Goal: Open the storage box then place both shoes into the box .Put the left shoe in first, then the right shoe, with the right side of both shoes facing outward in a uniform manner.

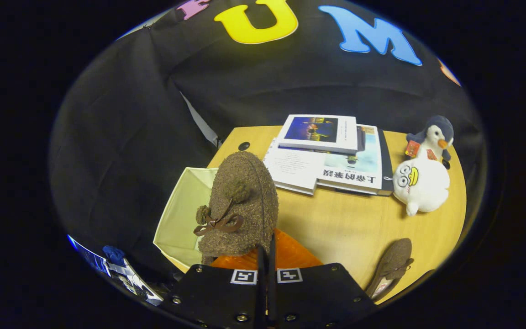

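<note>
I am seeing the pale fabric box (178, 214) standing open at the wooden table's (349, 224) near corner. A fuzzy brown slipper (240, 205) with a bow is rising just ahead of my claw (266, 256), whose fingers are pinching its heel tight. Stacked books (331, 155) and two plush toys (423, 173) are lying beyond; the other slipper (393, 265) is resting nearer, rightward.

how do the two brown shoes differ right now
The near shoe is held up by the tongs, whose fingers are closed on its back edge, beside the open storage box; the far shoe lies flat on the table. The near shoe shows its top and bow; the far shoe shows its opening. Both are brown and fuzzy with bows.
</note>
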`<act>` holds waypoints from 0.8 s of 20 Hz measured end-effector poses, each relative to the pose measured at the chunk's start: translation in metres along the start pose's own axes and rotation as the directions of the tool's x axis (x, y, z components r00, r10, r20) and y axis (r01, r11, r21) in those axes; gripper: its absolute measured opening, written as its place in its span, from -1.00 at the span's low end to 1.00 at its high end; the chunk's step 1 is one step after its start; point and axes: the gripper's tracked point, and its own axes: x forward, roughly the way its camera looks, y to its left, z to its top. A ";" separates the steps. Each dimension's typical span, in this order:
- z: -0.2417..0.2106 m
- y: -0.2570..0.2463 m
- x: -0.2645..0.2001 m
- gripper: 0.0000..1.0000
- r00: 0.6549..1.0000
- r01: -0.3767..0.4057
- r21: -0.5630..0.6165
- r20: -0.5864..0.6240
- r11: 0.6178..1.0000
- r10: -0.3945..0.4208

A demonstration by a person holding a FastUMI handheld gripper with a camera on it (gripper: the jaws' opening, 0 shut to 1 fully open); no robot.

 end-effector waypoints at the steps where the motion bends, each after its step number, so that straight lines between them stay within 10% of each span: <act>1: 0.006 0.013 0.003 -0.96 1.000 -0.015 -0.016 0.000 1.000 0.015; 7: 0.024 0.090 0.030 -0.97 0.990 -0.120 -0.028 -0.081 0.992 0.118; 16: 0.004 0.130 0.096 -0.96 0.975 -0.095 -0.122 -0.210 0.988 0.068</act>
